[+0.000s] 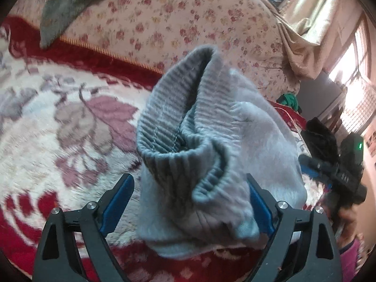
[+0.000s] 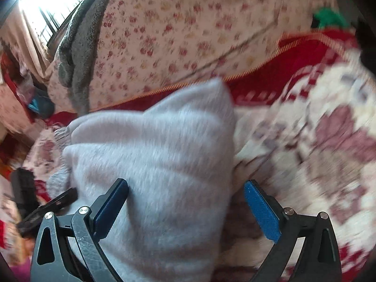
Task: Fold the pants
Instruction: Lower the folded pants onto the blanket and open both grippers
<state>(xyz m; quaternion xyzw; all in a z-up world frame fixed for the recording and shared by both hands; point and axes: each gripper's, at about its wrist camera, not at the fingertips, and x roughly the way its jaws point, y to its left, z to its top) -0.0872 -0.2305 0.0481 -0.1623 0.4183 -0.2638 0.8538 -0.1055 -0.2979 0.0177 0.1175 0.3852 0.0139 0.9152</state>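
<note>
Red floral blanket [image 1: 47, 122] underneath. Grey pants [image 1: 211, 141], bunched, lay on it between both grippers. Left gripper [image 1: 188, 199] and right gripper [image 2: 185, 199]: fingers spread, fabric between them.

I am counting one pair of grey fleece pants [image 1: 246, 141], bunched, with one ribbed waistband [image 1: 164, 122] showing. I am seeing two grippers in total: one left gripper [image 1: 190, 202] and one right gripper [image 2: 185, 202], each carrying two fingers with blue pads [image 2: 260, 211], so four pads altogether. I am logging one red-and-cream patterned blanket [image 1: 58, 117] lying under everything, one floral-print cushion [image 1: 176, 18] behind it, and one dark grey towel [image 1: 61, 7] draped over that cushion. I am noting one beige curtain [image 1: 312, 28], one green cloth item [image 1: 290, 99] at the far edge, and one green indicator light [image 1: 359, 145] glowing on the other gripper's body
</note>
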